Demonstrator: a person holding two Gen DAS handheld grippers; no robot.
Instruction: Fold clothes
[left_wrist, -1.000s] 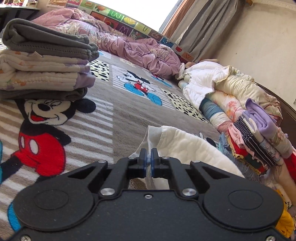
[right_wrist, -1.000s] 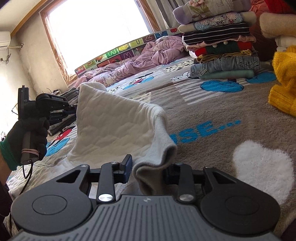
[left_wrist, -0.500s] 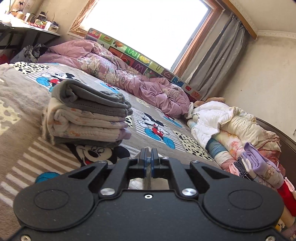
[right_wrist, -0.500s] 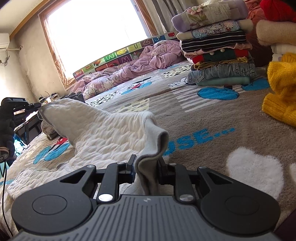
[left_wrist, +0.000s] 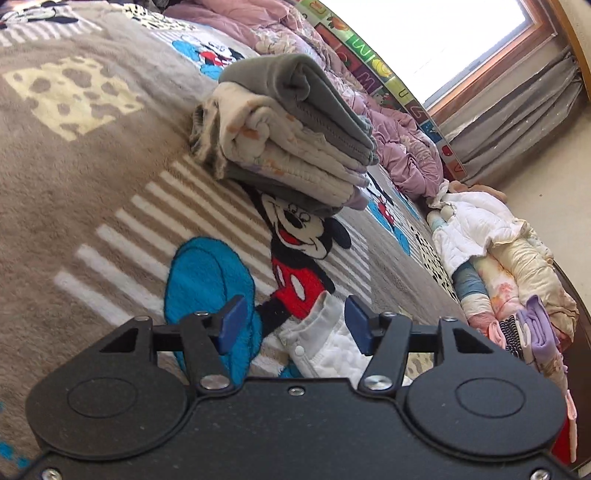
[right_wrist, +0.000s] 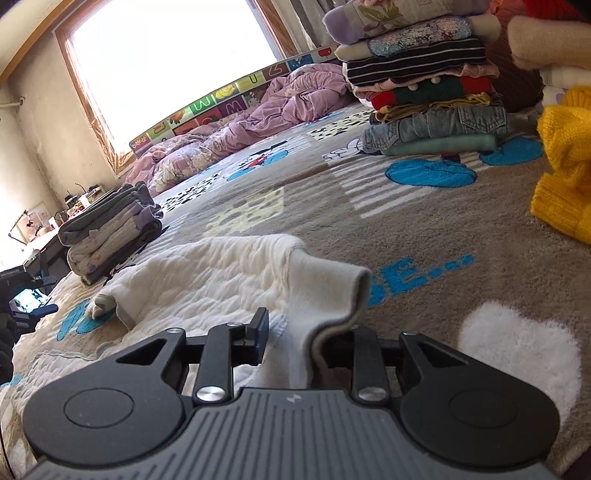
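White quilted cotton garment lies part-doubled on the cartoon-print plush blanket, between two released grippers.

Left wrist view: the left gripper (left_wrist: 292, 322) stands wide apart, the white quilted cotton garment (left_wrist: 325, 350) lying between its blue pads, nothing pinched; the folded grey-and-cream stack (left_wrist: 291, 136) sits beyond.
Right wrist view: the right gripper (right_wrist: 308, 332) is spread, a raised garment fold (right_wrist: 328, 295) loose between its fingers; the garment runs leftward, toward that stack (right_wrist: 110, 230).

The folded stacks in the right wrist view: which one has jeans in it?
The tall stack at upper right, with denim near its bottom; the low grey-and-cream stack at left has none.
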